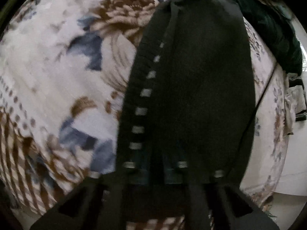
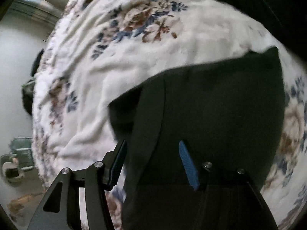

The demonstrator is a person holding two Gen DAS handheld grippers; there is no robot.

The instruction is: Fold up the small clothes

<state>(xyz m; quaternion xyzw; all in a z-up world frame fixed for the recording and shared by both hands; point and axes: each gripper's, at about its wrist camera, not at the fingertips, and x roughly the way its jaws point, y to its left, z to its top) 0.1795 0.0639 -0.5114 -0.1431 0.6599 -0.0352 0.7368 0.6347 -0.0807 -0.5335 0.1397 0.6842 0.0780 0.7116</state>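
Observation:
A small black garment (image 1: 191, 88) with a ribbed band and a line of grey dashes along its left edge lies stretched away from me on a floral blanket (image 1: 57, 72). My left gripper (image 1: 159, 172) is shut on its near edge; the fingertips are mostly hidden by the cloth. In the right wrist view the same black garment (image 2: 220, 105) lies folded over on the blanket (image 2: 134, 57). My right gripper (image 2: 151, 153) is open, its blue-padded fingers (image 2: 187, 163) spread apart over the garment's near edge, holding nothing.
A dark green garment pile (image 1: 272, 30) lies at the far right of the bed, also top right in the right wrist view (image 2: 259, 3). A thin black cord (image 1: 259, 103) crosses the blanket. The bed's edge and floor with clutter (image 2: 17, 159) lie to the left.

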